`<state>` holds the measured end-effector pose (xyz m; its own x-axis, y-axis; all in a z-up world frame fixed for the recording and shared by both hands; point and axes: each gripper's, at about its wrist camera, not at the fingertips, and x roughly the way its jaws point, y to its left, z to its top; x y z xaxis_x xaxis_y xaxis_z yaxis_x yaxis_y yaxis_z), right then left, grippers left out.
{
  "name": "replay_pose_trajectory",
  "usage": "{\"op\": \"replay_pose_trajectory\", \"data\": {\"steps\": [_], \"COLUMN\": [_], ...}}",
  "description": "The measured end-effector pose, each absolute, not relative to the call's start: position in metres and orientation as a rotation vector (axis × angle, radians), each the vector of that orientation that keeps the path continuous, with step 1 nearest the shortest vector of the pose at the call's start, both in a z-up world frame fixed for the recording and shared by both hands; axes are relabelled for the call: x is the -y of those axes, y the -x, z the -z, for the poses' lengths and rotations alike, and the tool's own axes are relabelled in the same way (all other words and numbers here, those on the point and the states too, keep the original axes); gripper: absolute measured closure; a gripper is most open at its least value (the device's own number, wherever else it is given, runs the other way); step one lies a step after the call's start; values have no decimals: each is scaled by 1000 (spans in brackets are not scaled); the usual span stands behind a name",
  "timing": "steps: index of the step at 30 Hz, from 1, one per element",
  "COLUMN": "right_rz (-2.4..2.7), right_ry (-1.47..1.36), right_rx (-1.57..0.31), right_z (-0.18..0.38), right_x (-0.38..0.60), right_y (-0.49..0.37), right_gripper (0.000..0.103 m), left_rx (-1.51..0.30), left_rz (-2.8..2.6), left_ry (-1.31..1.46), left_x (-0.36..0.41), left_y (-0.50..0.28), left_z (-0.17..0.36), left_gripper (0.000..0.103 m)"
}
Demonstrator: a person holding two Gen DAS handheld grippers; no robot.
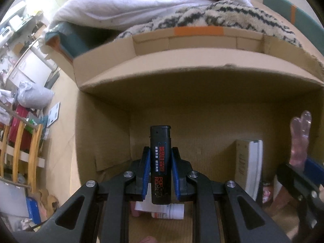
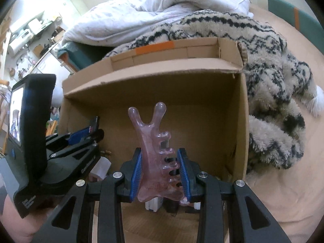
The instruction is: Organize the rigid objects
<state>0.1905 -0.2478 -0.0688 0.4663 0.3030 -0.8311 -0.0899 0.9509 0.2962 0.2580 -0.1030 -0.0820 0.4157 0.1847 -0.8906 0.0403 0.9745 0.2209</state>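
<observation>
1. Already both tools are loaded: the left gripper [image 1: 161, 162] is clenched on a black lighter [image 1: 160, 162], and the right gripper [image 2: 161, 174] is clenched on a translucent pink comb-like massage tool [image 2: 157, 151].
2. Each item's long axis runs straight out along the fingers, pointing into the mouth of the cardboard box [image 1: 182, 70], which lies directly ahead of both. The lighter's cap end leads; the pink tool's forked end leads, its teeth facing the right pad.
3. Neither item touches the box; both hang in front of its opening. From these views I cannot tell which gripper is nearer, though the two sit side by side, left beside right.
4. Inside the box, a white and beige book-like carton [image 1: 249, 166] stands near the back wall toward the right. A white bottle [image 1: 168, 212] lies on its side low at the front, below the lighter. Other small things lie beneath the pink tool, too hidden to name.
5. Next, I judge, each item goes forward and down onto bare box floor, clear of the carton.
</observation>
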Motion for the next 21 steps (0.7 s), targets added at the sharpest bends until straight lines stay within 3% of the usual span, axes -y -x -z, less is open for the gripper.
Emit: {"op": "replay_pose_trajectory", "data": {"steps": [6,9,10,11,15,17,19,21], "right_rz": [-233,-229,-229,-233,-243,-236,-221,-198], "right_ry": [-256,-267,-277,-295,-317,-341,-361,-368], "right_rx": [-1057,-1044,-1041,-1031,-1002,-979,-953,-922], "right_z": [70,66,65,63,56,51,45,37], "right_x": [253,256,257,259,263,266,269,270], "right_y": [-193,-194,-193,-192,-186,-180,-174,-168], "right_gripper": [67,64,50,42,33,25,4,0], "left_rx": [-1160,-1150,-1143,-1132,-1094,-1081,-1067,-1046], "left_rz": [-101,-98,-96,-94,-81,-60,-35,-24], "left_ry": [-219,-214,-213,-211,-191,-165,-146,-142], "left_x": [95,90,90,88,81,76,73,71], "left_y": [-262,-260,-258,-257,-247,-241,-234,-224], "left_z": [91,87,85,81,63,54,44,33], "left_gripper": [85,73,55,37,28,23,20,10]}}
